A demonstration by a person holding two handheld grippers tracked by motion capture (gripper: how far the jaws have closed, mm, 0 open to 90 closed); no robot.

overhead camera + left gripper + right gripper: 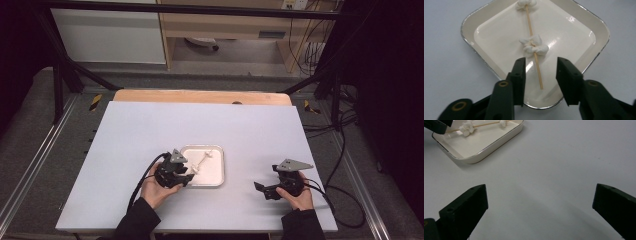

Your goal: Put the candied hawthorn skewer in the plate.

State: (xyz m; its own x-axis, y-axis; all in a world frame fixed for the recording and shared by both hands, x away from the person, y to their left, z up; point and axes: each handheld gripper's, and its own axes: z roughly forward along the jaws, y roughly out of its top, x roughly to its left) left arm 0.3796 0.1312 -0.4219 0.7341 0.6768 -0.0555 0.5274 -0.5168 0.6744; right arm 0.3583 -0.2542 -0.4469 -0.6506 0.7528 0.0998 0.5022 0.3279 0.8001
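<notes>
A wooden skewer (534, 47) threaded with white dough-like lumps (534, 45) lies in a white tray (584, 58) near the middle of the counter (150, 130). The left gripper (541, 68) hangs over the tray's near edge, jaws parted either side of the skewer's bare end, clear of it, apparently having let it rest there. The left gripper view shows that gap; the high view places the right gripper (265, 190) well apart, jaws spread wide, holding nothing.
</notes>
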